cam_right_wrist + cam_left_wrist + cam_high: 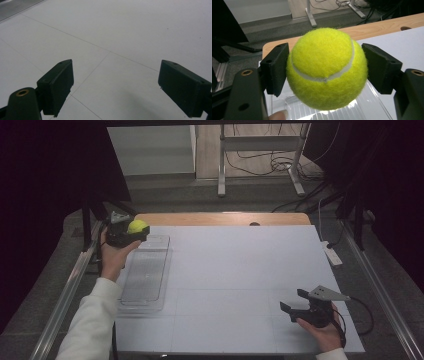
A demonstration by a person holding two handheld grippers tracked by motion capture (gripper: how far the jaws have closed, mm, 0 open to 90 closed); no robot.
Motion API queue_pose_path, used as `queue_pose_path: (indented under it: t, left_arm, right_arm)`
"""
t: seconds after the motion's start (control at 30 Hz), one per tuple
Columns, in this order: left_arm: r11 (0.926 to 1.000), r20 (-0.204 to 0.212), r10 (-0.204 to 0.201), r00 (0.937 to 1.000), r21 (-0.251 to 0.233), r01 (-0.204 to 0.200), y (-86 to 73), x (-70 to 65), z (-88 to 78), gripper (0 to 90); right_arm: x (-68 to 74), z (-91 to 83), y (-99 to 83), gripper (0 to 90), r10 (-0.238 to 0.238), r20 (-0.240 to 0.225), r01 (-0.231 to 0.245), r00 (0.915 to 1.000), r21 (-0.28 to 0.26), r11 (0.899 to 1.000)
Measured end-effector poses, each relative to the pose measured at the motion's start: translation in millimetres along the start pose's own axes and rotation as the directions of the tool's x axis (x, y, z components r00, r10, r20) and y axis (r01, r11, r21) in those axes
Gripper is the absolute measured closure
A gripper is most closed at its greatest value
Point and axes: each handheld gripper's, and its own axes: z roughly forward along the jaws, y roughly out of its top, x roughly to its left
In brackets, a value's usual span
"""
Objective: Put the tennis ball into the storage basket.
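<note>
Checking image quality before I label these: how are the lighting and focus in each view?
High view: dim, with dark, murky edges and a soft tennis ball. Left gripper view: ball fuzz sharp, bright glare on the clear plastic tray beneath. Right gripper view: evenly lit table, jaws slightly soft, faint shadow between them.

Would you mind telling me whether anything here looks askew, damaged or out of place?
Nothing stands out. The left tongs grip an intact tennis ball above the far end of the clear tray, which lies flat on the table. The right tongs are open and hold nothing.
</note>
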Motion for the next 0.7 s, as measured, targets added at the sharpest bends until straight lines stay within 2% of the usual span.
queue_pose_path:
  t: [0.2,0.47,0.7]
  left_arm:
    - [1.0,-0.014,0.0,0.9999,0.001,0.0,0.6,4.5,-0.2,26.4]
    - [0.9994,-0.039,-0.023,0.999,0.027,0.024,-2.0,12.8,6.8,26.5]
    - [0.9991,-0.043,-0.025,0.9987,0.034,0.027,-2.8,14.8,9.0,26.5]
  right_arm:
    - [-0.4,-0.1,-0.3,13.6,0.003,0.001,-0.003,1.0,0.0,1.0]
    - [-0.3,0.3,-0.4,13.7,0.0,-0.001,0.0,1.0,0.001,1.0]
    - [-1.0,0.0,-0.8,13.7,0.002,-0.001,-0.002,1.0,0.001,1.0]
